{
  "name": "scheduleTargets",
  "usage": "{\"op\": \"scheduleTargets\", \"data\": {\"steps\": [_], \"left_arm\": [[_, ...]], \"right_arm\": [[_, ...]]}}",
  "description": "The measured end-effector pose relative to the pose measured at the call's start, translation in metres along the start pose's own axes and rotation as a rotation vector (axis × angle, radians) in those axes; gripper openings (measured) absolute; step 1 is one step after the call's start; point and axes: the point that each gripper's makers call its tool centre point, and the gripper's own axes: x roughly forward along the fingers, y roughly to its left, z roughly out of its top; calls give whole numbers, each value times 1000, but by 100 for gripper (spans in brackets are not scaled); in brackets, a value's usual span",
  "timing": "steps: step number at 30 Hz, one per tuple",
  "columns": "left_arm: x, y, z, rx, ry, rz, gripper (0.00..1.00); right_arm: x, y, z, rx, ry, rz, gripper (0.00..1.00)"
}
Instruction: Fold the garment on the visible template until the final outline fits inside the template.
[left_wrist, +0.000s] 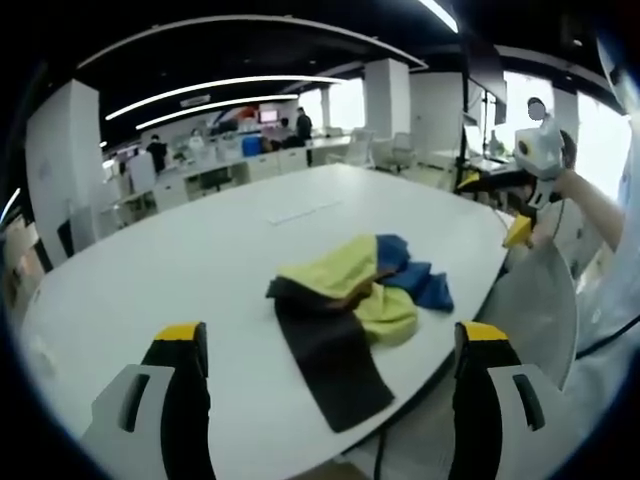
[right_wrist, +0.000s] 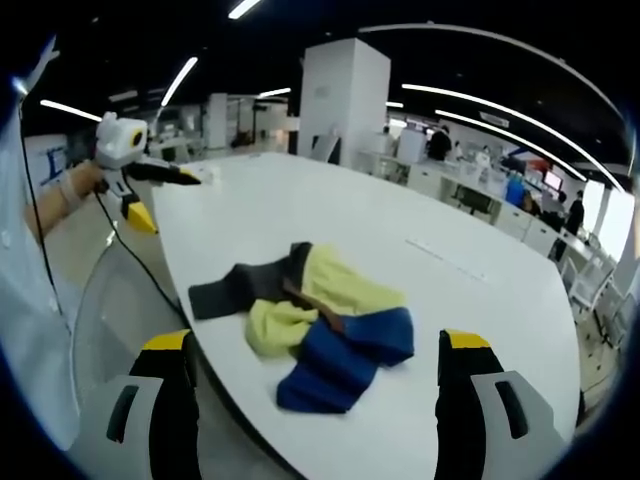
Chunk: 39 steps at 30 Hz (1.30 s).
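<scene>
Both tongs, left (left_wrist: 325, 350) and right (right_wrist: 318, 358), gape empty above the crumpled garment (left_wrist: 355, 295) on the white table (left_wrist: 200, 250).

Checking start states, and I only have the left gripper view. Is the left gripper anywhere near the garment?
Observer: No. The left gripper is held at the far end of the table, well apart from the garment.
Operator: And the right gripper's jaws?
Observer: The right gripper has its jaws wide apart with nothing between them. The garment's blue part lies just ahead.
Operator: Anything on the cloth I'm missing?
Observer: A thin brown strip runs between the yellow and blue parts.
</scene>
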Motion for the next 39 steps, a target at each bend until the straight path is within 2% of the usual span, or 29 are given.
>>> {"op": "scheduleTargets", "data": {"steps": [7,17,27,39], "left_arm": [[3,5,-1,19,9,3,98],[10,10,-2,75,38,0,91],[23,25,-2,105,47,-5,87],[30,13,5,141,52,-42,78]], "right_arm": [[4,-4,-2,-20,16,5,100],[10,-3,-1,-34,31,24,94],[14,-1,2,-67,41,47,87],[23,2,6,-98,49,73,80]]}}
